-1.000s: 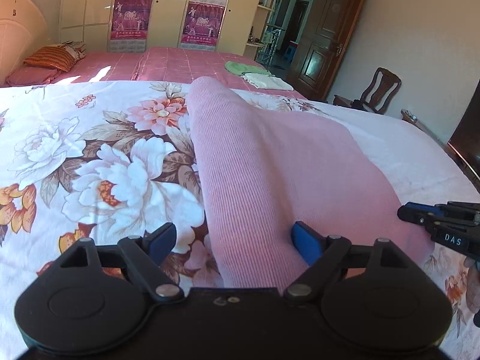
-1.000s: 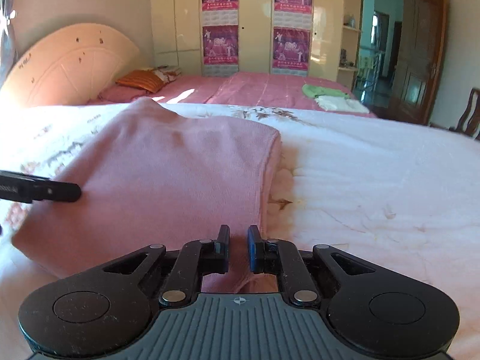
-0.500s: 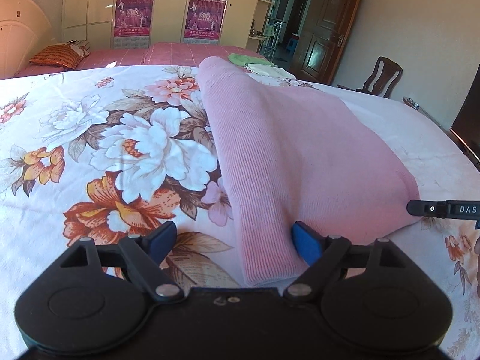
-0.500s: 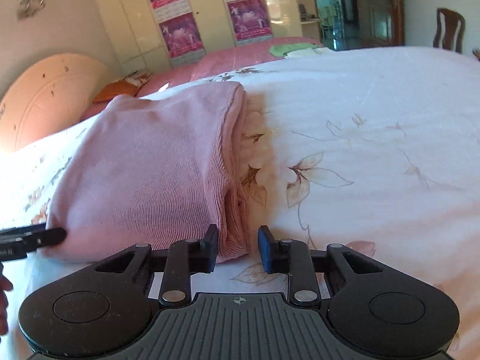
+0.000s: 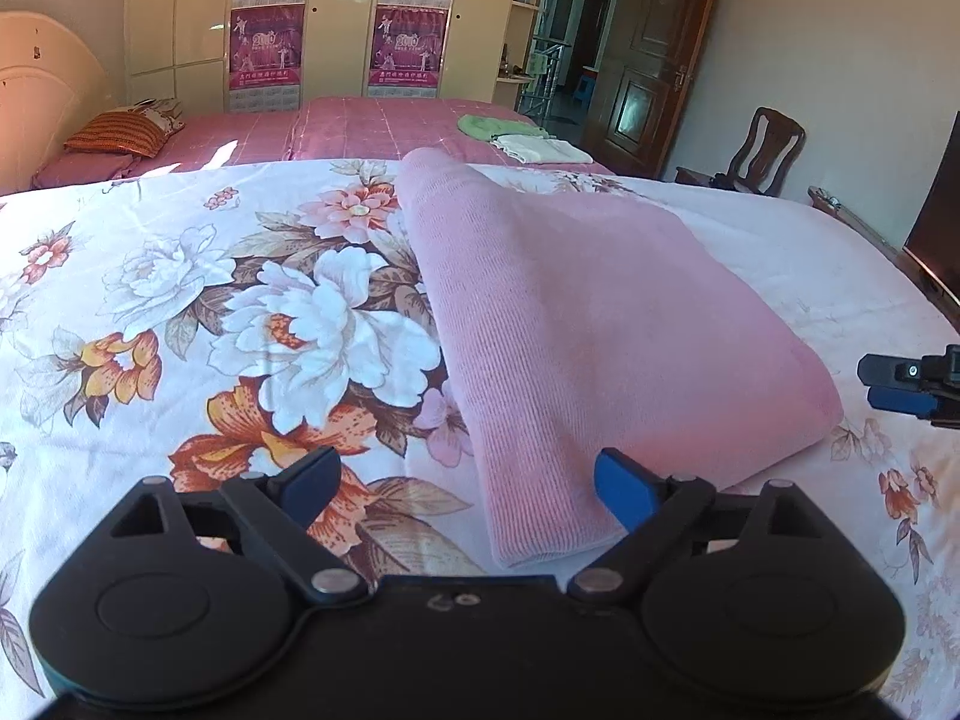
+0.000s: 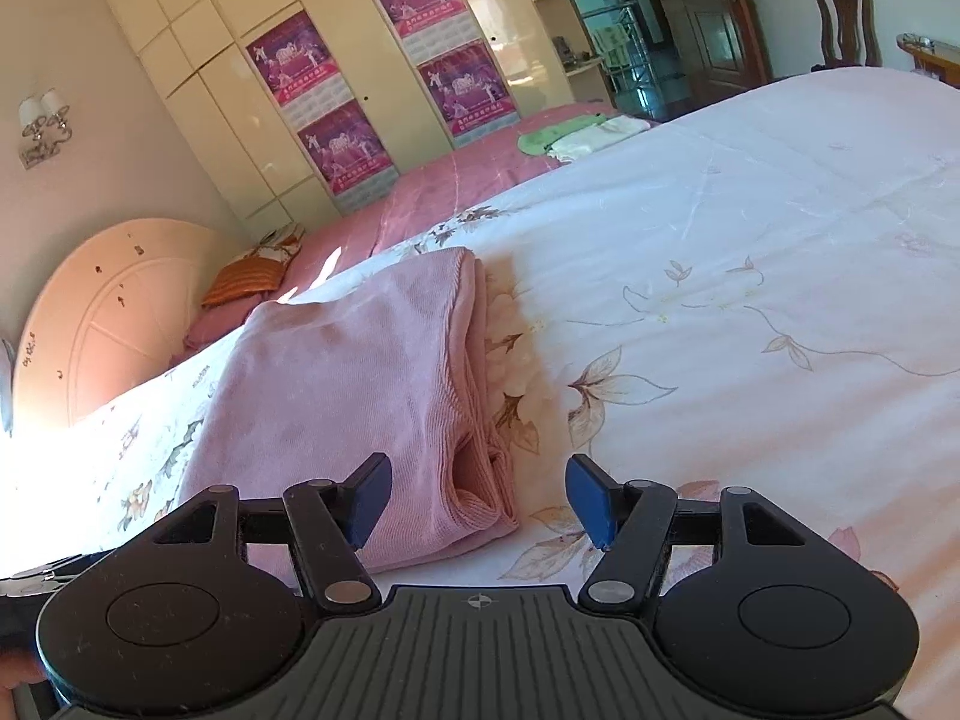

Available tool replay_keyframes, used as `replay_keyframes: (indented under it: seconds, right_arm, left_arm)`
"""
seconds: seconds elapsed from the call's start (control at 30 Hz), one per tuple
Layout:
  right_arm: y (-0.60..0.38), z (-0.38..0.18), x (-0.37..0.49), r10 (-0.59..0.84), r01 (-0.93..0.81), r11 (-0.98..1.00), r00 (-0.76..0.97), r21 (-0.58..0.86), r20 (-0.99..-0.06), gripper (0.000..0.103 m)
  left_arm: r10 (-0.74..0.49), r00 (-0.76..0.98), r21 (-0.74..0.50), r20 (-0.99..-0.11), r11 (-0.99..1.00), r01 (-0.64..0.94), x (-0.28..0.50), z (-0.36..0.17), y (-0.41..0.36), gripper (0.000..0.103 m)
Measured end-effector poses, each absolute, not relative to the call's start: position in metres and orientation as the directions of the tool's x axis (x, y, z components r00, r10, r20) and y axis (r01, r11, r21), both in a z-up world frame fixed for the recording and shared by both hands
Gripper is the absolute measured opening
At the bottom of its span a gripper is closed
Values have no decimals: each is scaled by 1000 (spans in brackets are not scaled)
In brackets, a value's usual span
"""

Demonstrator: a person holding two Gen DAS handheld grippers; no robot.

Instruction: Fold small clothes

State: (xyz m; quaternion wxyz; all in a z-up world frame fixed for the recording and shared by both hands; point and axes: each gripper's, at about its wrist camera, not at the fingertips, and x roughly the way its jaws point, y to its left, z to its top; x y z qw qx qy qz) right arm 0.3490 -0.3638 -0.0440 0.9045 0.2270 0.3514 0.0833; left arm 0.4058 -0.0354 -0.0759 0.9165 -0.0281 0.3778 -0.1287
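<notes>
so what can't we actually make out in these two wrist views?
- Near edge of the pink garment: left wrist view, hidden behind the left tongs body.
- Inner layers of the fold: right wrist view shows only stacked edges, the layer count stays unclear.
- Right tongs: in the left view only their tip shows, cut off by the right edge.
- Green and white cloths on the far bed: too small to identify.
</notes>
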Motion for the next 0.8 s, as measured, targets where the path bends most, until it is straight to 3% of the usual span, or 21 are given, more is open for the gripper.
replay_keyframes:
  seconds: [0.2, 0.37, 0.57, 0.8]
  right_arm:
    - [-384, -54, 383, 405, 10, 808, 716, 589, -568, 64]
    - [-393, -67, 417, 474, 9, 760, 676, 650, -564, 64]
    - [-394, -78, 437, 502, -7, 759, 644, 651, -578, 63]
    - [-394, -84, 458, 674, -41, 643, 505, 765, -539, 64]
  left_arm:
    - [-383, 641, -339, -665, 920, 198, 447, -76, -20, 83]
    - [-476, 572, -467, -668, 867, 177, 487, -89, -12, 82]
    - [-525, 530, -510, -666, 839, 191, 515, -101, -18, 77]
    - [-577, 494, -558, -651, 804, 203, 530, -113, -28, 76]
